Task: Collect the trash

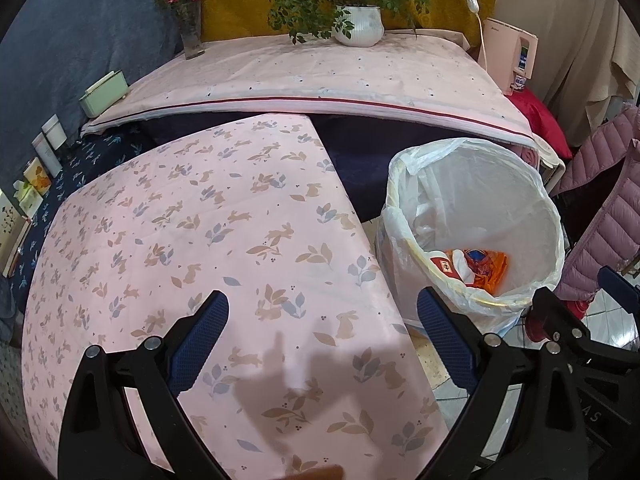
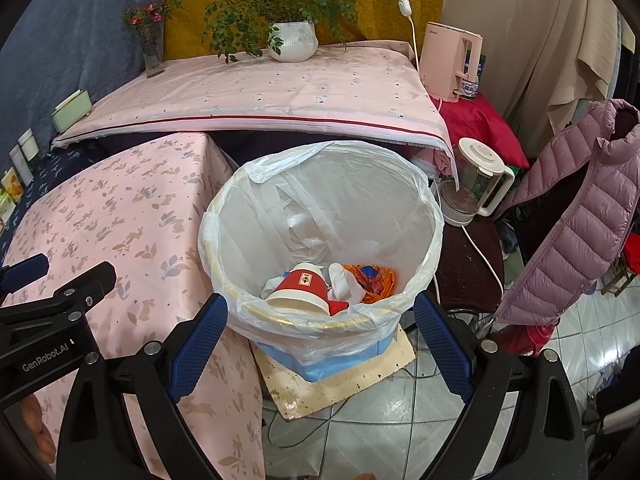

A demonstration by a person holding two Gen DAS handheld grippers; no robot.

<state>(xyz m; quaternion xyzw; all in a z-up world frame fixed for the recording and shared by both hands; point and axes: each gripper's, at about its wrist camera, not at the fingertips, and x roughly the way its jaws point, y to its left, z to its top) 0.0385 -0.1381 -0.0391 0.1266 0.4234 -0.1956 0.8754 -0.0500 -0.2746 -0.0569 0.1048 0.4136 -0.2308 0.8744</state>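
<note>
Trash: a red paper cup (image 2: 298, 292) and orange wrapper (image 2: 374, 278) lay in the bin (image 2: 224, 280); light, crushable, best pinched by an edge.
Hand-held grippers: left (image 1: 322, 344) and right (image 2: 320, 342) were both wide apart, holding nothing.

I'm reading "GenRobot.AI" in white on the left gripper (image 2: 60, 280) body, left of the trash bin (image 2: 320, 320). Behind the bin, the pink dispenser (image 2: 448, 60) is showing a small brand mark, illegible. Red cup (image 2: 300, 288) emblem unreadable.
</note>
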